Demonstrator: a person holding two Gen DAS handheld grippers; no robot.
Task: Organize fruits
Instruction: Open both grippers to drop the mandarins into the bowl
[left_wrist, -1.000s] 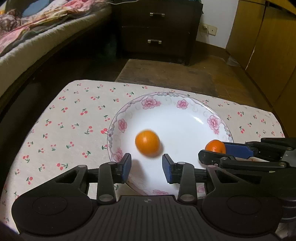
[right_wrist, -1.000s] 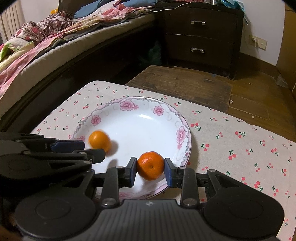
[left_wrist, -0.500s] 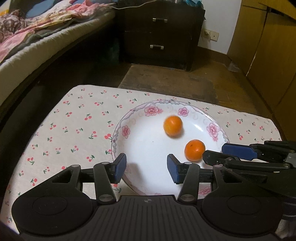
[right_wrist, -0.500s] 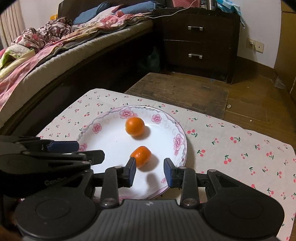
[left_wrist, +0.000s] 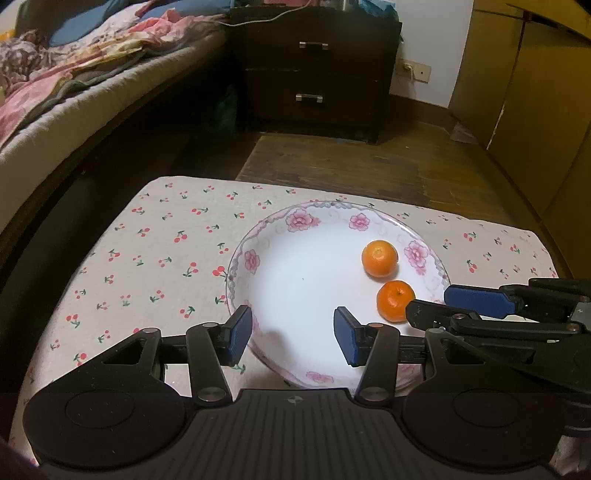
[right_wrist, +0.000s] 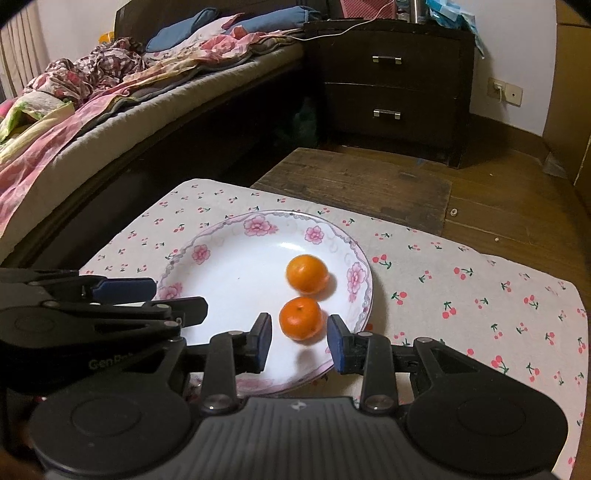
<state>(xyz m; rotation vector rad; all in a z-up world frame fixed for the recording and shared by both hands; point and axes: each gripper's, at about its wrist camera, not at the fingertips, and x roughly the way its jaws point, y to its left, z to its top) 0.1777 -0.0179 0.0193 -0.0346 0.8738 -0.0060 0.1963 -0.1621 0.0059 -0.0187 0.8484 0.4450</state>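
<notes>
Two small oranges lie on a white plate with pink flowers. The far orange sits near the plate's right rim. The near orange lies just in front of it. My left gripper is open and empty over the plate's near edge. My right gripper is open, with the near orange just beyond its blue pads, not held. The right gripper also shows in the left wrist view, and the left gripper in the right wrist view.
The plate stands on a low table with a cherry-print cloth. A bed runs along the left. A dark chest of drawers stands behind on the wooden floor. Wooden cabinets are at the right.
The right gripper opened and let go of its orange onto the plate. The other orange rolled to the far right of the plate. Both grippers drew back and up.
</notes>
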